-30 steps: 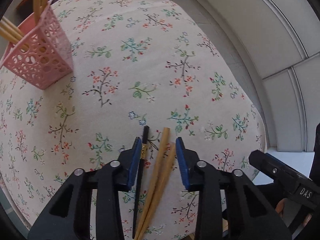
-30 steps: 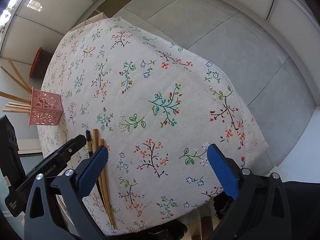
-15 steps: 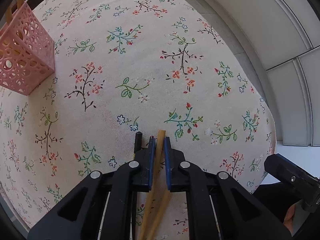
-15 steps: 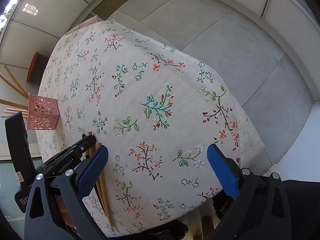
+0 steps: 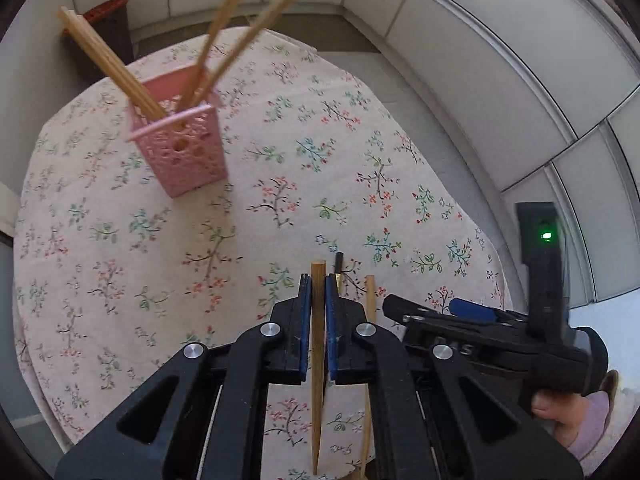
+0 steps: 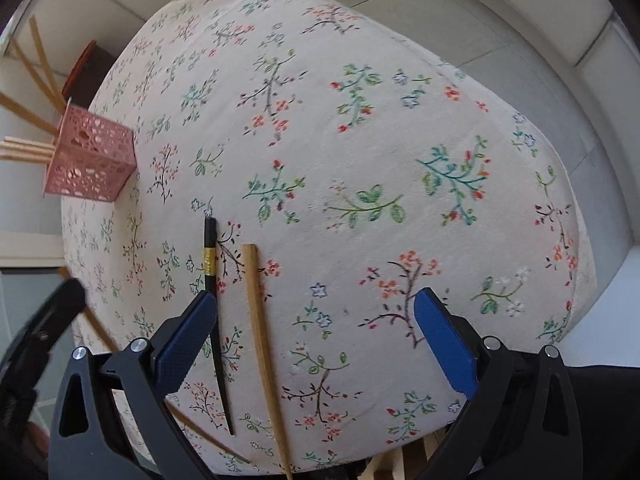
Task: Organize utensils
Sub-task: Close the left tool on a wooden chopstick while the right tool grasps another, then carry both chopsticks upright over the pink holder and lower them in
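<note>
Wooden chopstick (image 5: pixel 318 320) pinched in left claw (image 5: pixel 319 286), lifted above the floral tabletop (image 5: pixel 120 240), pink holder (image 5: pixel 180 152) well ahead. Thin grip: stick could pivot or slip out, or nudge holder. Right claw (image 6: pixel 316 344) gapes wide over black chopstick (image 6: pixel 212 280) and second wooden one (image 6: pixel 256 304). Faint "DAS" on right tool body.

One pink holder (image 5: pixel 182 148) stood far left with about five wooden chopsticks (image 5: pixel 112 66) in it. Near lay one black chopstick (image 6: pixel 212 280) and one wooden chopstick (image 6: pixel 260 328); another wooden chopstick (image 5: pixel 319 344) was held.
</note>
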Action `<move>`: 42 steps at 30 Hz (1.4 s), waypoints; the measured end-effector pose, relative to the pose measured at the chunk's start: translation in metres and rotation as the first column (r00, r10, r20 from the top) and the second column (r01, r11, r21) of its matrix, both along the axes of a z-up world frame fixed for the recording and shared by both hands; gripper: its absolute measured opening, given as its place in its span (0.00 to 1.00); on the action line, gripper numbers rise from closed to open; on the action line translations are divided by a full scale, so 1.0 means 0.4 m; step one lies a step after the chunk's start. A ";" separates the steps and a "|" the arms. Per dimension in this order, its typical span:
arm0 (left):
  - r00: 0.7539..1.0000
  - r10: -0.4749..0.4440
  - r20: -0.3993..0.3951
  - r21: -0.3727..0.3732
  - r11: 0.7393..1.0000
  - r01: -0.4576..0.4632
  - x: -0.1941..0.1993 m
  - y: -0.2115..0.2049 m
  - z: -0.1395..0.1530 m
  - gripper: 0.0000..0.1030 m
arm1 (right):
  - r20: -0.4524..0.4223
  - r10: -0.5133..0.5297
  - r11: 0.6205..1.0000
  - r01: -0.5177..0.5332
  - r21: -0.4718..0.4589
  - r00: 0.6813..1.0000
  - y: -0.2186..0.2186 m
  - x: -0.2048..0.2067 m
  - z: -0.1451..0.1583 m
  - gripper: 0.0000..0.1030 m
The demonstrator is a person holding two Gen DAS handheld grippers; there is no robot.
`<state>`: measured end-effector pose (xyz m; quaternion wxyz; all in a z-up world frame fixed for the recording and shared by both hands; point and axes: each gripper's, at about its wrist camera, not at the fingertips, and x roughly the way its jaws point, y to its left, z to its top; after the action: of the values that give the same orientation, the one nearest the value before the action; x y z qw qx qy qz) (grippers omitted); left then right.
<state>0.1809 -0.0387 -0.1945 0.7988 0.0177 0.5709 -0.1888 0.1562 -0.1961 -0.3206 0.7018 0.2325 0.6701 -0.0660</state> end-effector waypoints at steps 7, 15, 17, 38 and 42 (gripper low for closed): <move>0.990 0.116 0.078 -0.027 0.993 -0.114 -0.020 0.162 0.064 0.06 | -0.019 0.059 0.988 -0.061 -0.139 0.998 0.083 0.018 -0.006 0.34; 0.978 0.160 0.137 -0.096 0.984 -0.147 -0.025 0.199 0.128 0.06 | 0.133 -0.052 0.997 0.043 0.070 0.990 -0.029 -0.010 0.091 0.07; 0.972 0.173 0.160 -0.119 0.981 -0.155 -0.027 0.204 0.150 0.06 | 0.222 -0.040 0.997 0.023 0.079 0.974 -0.031 -0.010 0.169 0.07; 0.855 0.296 0.426 -0.189 0.953 -0.235 -0.034 0.239 0.456 0.06 | 0.723 0.083 0.987 -0.157 0.035 0.686 0.007 0.057 0.751 0.08; 0.825 0.308 0.473 -0.186 0.951 -0.248 -0.013 0.240 0.516 0.06 | 0.754 0.081 0.985 -0.167 0.039 0.652 0.019 0.079 0.792 0.08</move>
<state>0.1756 0.0572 0.0118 0.9371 -0.0645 0.3304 -0.0925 0.1877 -0.1885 -0.0037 0.9048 0.2292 0.3385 0.1189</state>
